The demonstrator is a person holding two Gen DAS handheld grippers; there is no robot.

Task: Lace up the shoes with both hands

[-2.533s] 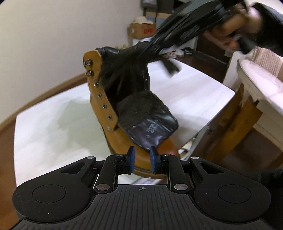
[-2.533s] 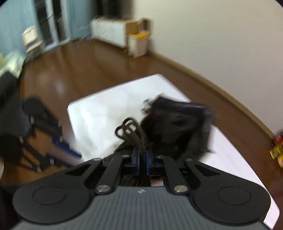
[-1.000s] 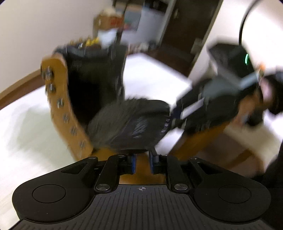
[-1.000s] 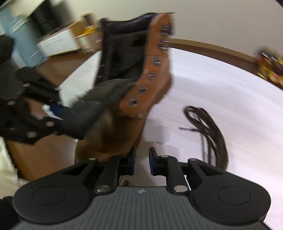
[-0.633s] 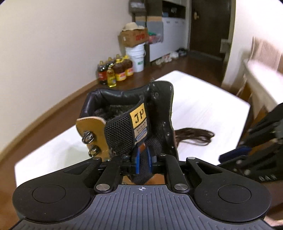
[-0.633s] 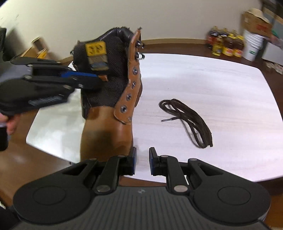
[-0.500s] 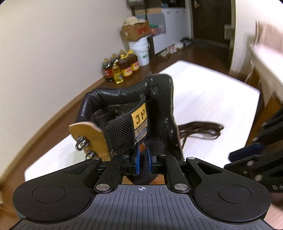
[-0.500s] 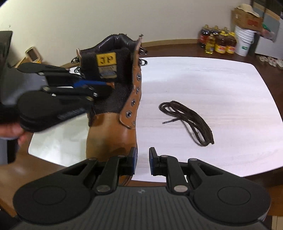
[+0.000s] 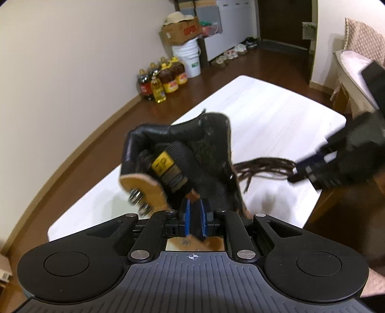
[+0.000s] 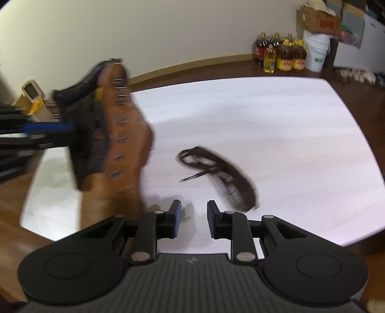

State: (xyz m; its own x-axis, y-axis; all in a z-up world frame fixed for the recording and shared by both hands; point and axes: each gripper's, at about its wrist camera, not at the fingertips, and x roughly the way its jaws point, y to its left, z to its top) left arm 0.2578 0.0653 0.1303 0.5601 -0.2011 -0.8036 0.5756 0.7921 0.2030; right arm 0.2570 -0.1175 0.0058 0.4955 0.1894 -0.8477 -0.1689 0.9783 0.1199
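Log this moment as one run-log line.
left tongs: shut on boot tongue | right tongs: open, empty | shoelace: loose on table | boot: unlaced

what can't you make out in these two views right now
- Left wrist view: the boot's toe and sole, hidden behind the left gripper.
- Right wrist view: the boot's eyelets, smeared by motion blur.
- Both views: the shoelace's tips, blurred.
- Left wrist view: the right gripper, blurred.

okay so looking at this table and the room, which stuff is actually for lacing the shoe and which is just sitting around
For the job: boot, its tongue pinched in the left tool, brown lace loose on the white table, open right tool.

Just lying about: oil bottles, white bucket, cardboard box.
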